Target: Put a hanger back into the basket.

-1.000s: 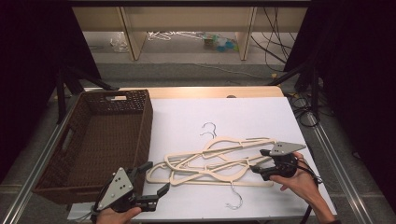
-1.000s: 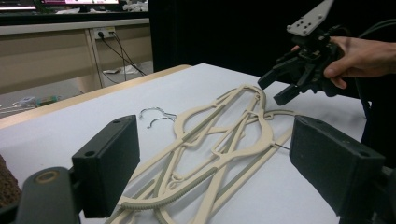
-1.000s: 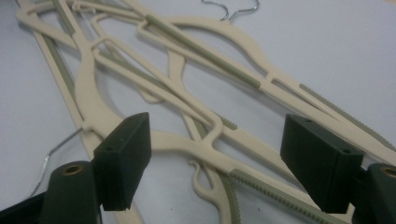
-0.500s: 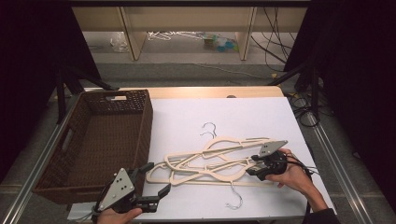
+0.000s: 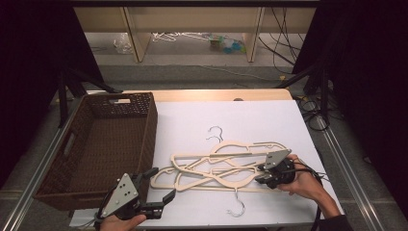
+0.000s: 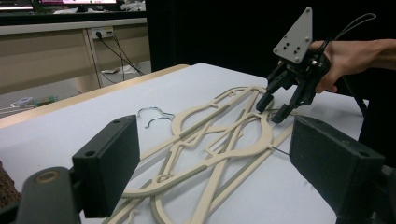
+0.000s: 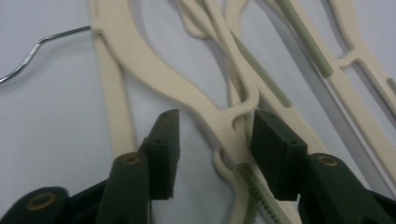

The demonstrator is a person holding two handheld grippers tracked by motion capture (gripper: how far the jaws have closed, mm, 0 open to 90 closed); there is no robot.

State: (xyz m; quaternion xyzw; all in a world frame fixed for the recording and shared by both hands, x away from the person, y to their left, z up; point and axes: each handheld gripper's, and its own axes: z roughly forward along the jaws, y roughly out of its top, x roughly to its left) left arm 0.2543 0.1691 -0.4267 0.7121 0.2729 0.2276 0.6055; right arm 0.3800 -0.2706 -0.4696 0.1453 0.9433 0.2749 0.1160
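brown wicker basket [image 5: 96, 144], white table [image 5: 260, 120]

The right gripper [image 5: 263, 174] sits low at the right end of the hangers [image 5: 226, 166], its jaws partly apart and just closing around a hanger arm, pads not yet pressing. The left gripper [image 5: 161, 185] hovers just left of the hangers, jaws wide apart, holding nothing.

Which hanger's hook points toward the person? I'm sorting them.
The cream hanger nearest the table's front edge; its wire hook points toward the person, the others' hooks point away.
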